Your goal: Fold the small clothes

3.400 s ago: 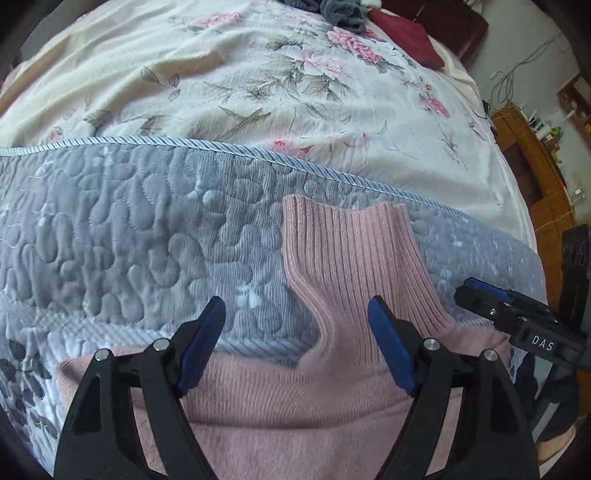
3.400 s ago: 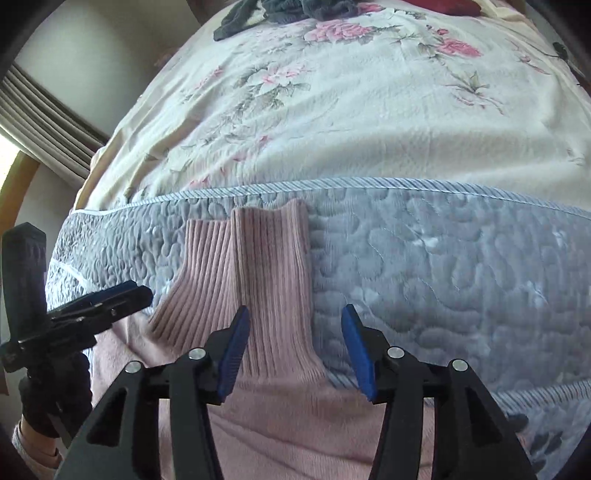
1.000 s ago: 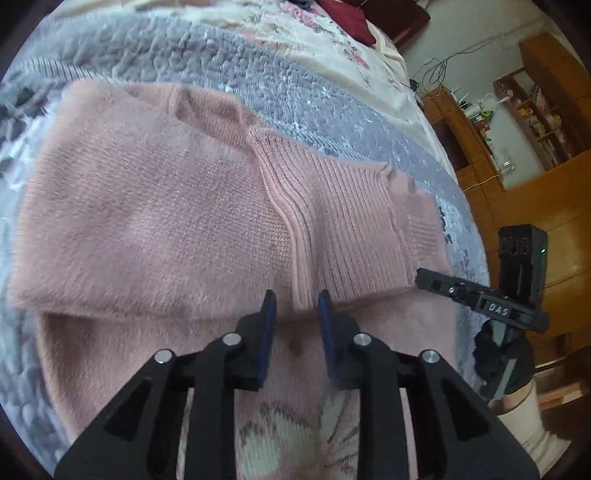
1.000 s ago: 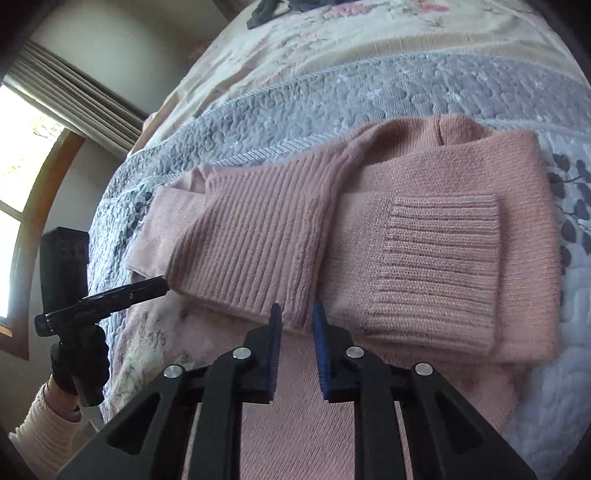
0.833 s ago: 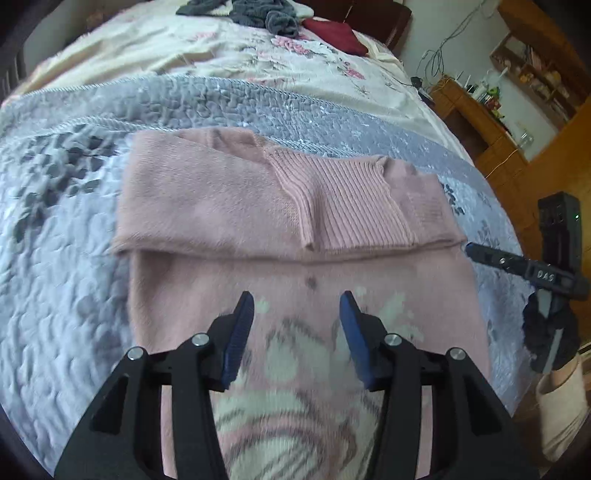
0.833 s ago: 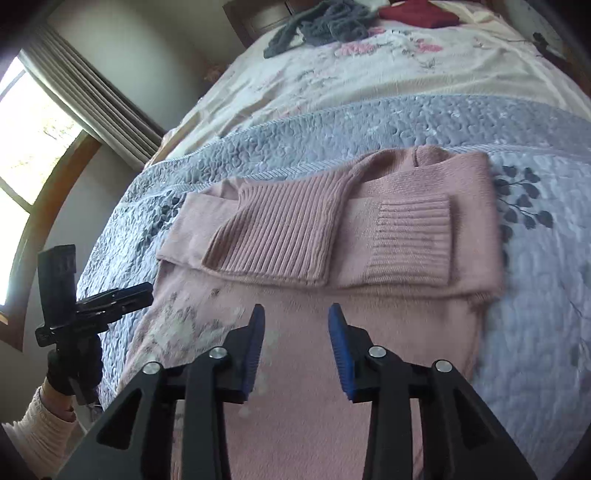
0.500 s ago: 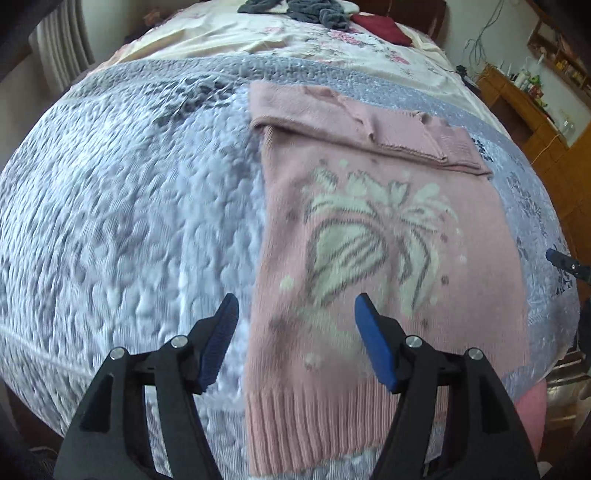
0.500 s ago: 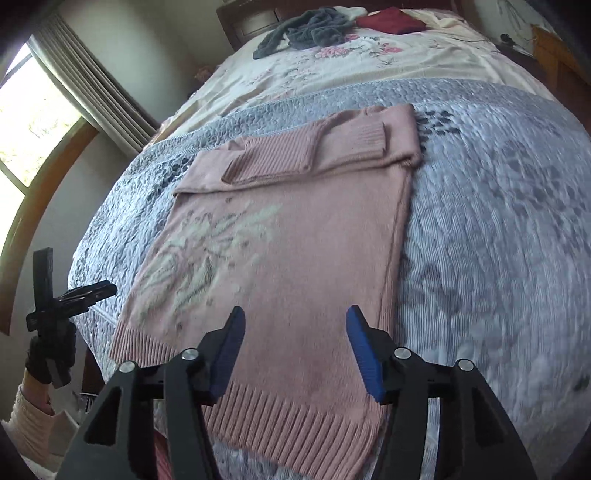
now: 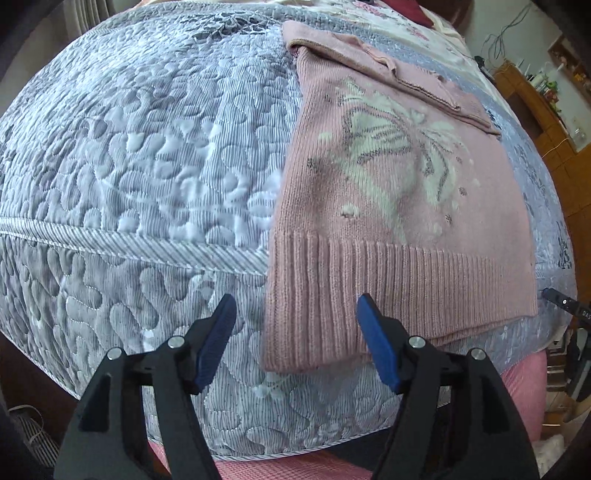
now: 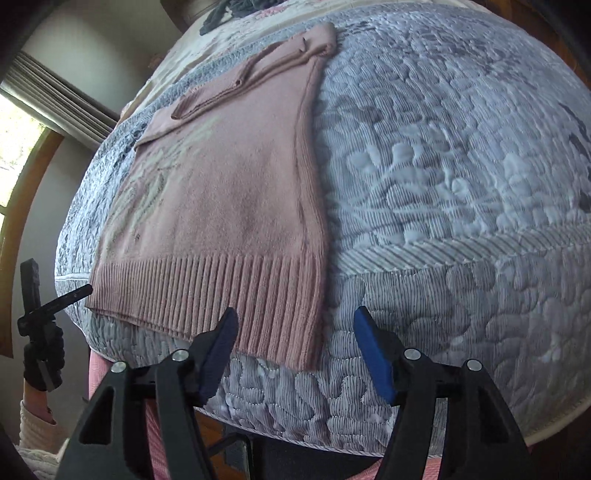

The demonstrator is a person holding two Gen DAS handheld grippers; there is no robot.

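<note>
Fingers, both pairs: blue-padded, spread wide, holding nothing. Your left gripper (image 9: 295, 336) hovers just off the near left corner of the hem; your right gripper (image 10: 295, 343) hovers just off the near right corner.

Item: pink knit sweater (image 9: 399, 206), pale flower motif on the chest. It lies flat on the grey quilted bedspread (image 9: 147, 155), collar end far, ribbed hem (image 9: 369, 291) near and draped a little over the bed's front edge. Sleeves (image 10: 255, 70) are already folded across the far end in a stacked band. Body is smooth, side edges roughly straight.

Step in hand, as judged: take both hem corners and carry the hem up to the far end, halving the body.

Handling notes for you:
- Set each pair of fingers astride the rib at its own corner, one pad under and one over, so that both knit layers are caught.
- Bite well into the rib; the knit looks thick and springy and may slip from a shallow hold.
- Close both sides at matched positions so the fold line runs square.
- Lift only enough to clear the quilt, then travel far and level; a high lift could drag the sleeve band askew.
- Lay the hem over the sleeves, edges aligned, before letting go.

Surroundings: floral sheet (image 10: 192, 62) beyond the bedspread; dark garments (image 10: 236, 11) at the far end; window with curtain (image 10: 55, 99) at left; wooden cabinet (image 9: 546, 110) at right.
</note>
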